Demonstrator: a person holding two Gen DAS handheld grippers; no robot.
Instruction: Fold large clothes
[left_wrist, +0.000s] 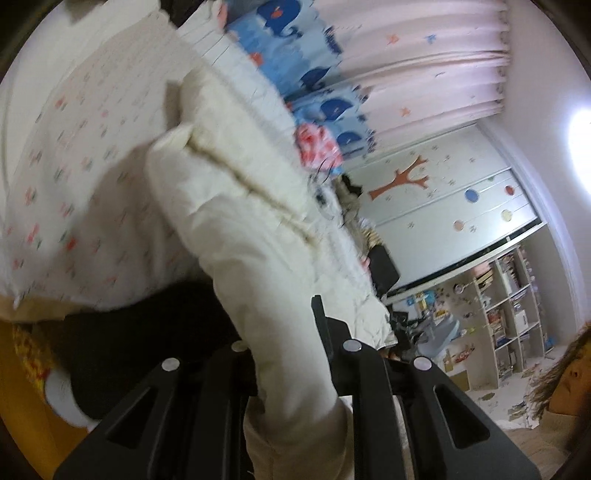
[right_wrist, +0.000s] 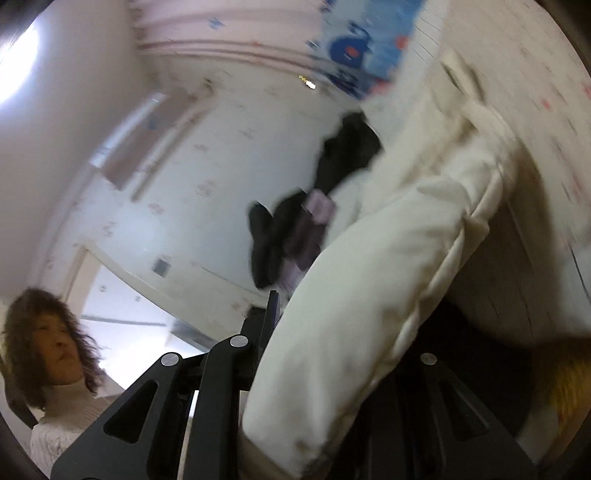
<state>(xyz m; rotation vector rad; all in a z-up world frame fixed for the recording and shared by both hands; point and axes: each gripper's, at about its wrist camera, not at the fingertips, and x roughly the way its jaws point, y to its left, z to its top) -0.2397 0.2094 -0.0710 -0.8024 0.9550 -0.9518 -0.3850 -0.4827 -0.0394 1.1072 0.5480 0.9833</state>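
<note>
A large cream padded coat hangs from my left gripper, which is shut on a thick fold of it. Only the right finger shows; the fabric hides the other. The coat's far part lies over a flower-print bed sheet. In the right wrist view the same cream coat fills the gap of my right gripper, shut on another bunched part. Its left finger is visible and its right one is covered. Both views are blurred.
A person stands close, also visible as a person at the left view's edge. Dark clothes lie on the bed beyond the coat. A blue whale-print cloth, pink curtains, a decorated wardrobe and shelves stand behind.
</note>
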